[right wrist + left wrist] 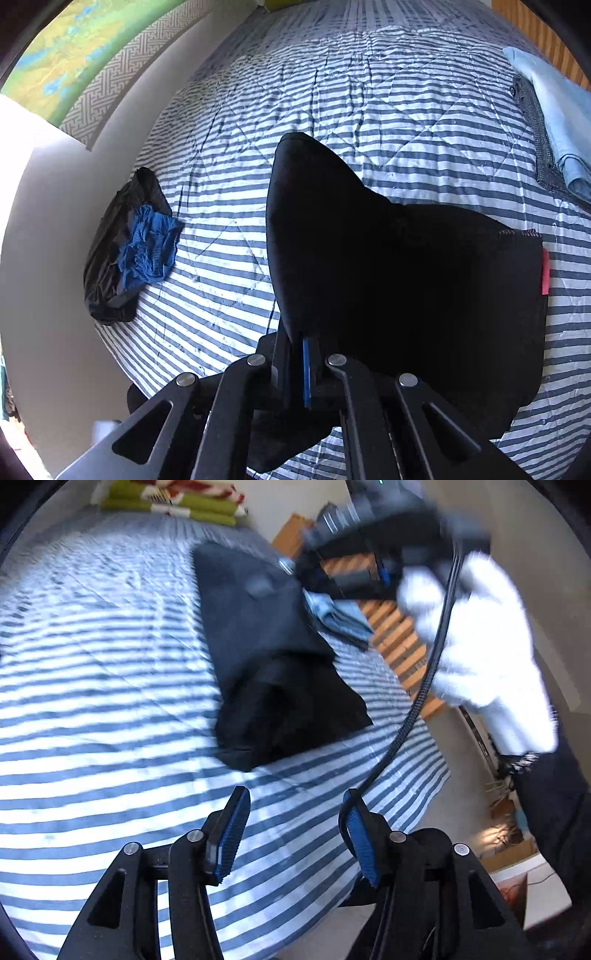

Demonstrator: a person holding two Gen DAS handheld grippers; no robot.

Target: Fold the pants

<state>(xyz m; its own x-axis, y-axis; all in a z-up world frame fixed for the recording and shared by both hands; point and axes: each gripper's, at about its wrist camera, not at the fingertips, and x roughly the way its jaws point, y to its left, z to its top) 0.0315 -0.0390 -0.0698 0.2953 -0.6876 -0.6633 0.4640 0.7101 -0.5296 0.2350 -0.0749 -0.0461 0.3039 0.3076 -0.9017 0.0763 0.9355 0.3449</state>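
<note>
Two sets of jaws stand quite differently. The right gripper has its jaws pinched tight on an edge of the black pants, lifting that corner into a raised peak above the bed. The left gripper has its jaws parted to a middling width with nothing between them, only striped bedcover showing through the gap; it hangs short of the near end of the pants.

The pants lie near the middle of the bed, already doubled into a compact dark bundle, so I judge at least one fold made. What seems left is to lay the lifted corner over, flatten the bundle and perhaps carry it to the folded clothes stacked at the bed's edge.

In the left wrist view the bundle's long axis runs away from the camera toward the far end of the bed, its narrower end far and its broader, rumpled end near. Beside it a white-gloved hand holds the right gripper's handle, its cable trailing down.
</note>
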